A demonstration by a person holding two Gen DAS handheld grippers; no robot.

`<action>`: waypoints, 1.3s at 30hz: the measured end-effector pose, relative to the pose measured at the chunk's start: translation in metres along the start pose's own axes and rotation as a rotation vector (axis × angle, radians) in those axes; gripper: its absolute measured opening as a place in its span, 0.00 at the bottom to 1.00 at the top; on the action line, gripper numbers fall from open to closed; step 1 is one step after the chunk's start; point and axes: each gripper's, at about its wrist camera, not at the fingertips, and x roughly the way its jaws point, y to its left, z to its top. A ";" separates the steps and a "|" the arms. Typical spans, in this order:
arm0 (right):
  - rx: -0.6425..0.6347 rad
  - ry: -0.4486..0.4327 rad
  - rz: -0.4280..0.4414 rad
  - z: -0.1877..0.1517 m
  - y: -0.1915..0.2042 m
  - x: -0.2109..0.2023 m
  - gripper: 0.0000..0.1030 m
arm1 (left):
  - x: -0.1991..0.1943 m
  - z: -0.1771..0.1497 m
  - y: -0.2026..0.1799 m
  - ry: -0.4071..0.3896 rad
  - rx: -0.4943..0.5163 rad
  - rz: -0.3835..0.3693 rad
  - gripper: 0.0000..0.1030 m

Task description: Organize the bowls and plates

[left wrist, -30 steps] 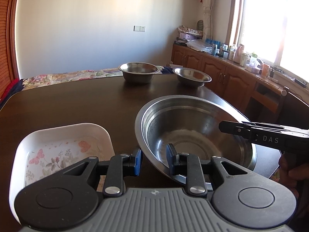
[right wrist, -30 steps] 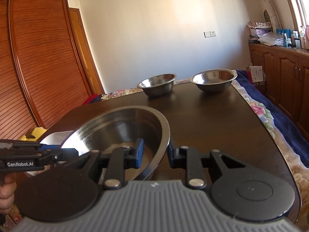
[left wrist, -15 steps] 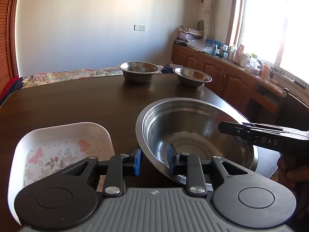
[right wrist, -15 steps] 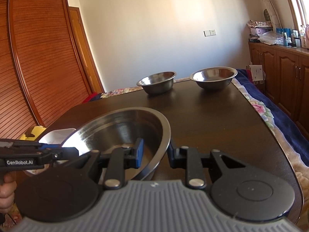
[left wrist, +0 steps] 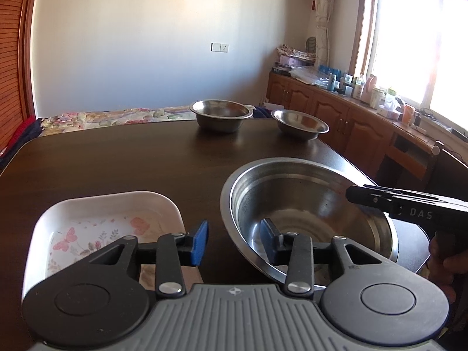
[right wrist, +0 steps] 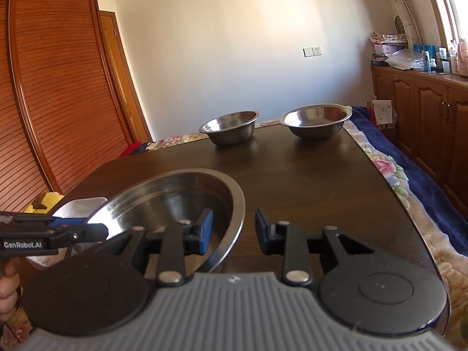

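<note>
The jaws of the left gripper are opening, and the near rim of the big metal bowl is seen between them. One blue pad is outside the bowl and the other is inside it. A gap is seen between the pads and the rim, so the rim is not squeezed. A second ago these jaws were much closer together around that same rim.

The jaws of the right gripper are opening too. The right edge of the big metal bowl is seen between them, with one pad inside the bowl and one pad outside over the dark table. The rim is not pinched here either. A second ago these jaws were also closer together.

The big bowl is sat flat on the table. Before, it was tipped up a little on the side by the left gripper; now its rim looks level. Both hands have stayed in the same place.

Just to the left of the big bowl, a white dish with flowers and butterflies is seen on the table. Two small metal bowls are placed at the far end of the table, well apart from the big one, and they have not moved.
</note>
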 end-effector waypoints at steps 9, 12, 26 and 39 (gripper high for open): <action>-0.017 -0.042 -0.011 0.015 -0.004 -0.012 0.38 | -0.008 0.009 0.007 -0.032 0.002 0.024 0.51; -0.032 -0.058 -0.013 0.023 -0.003 -0.017 0.38 | -0.010 0.013 0.010 -0.045 -0.003 0.029 0.56; -0.097 -0.084 -0.020 0.048 -0.005 -0.019 0.52 | -0.016 0.041 0.018 -0.118 0.047 0.073 0.90; -0.182 -0.103 -0.038 0.084 -0.020 0.000 0.91 | 0.020 0.080 0.028 -0.113 0.103 0.060 0.97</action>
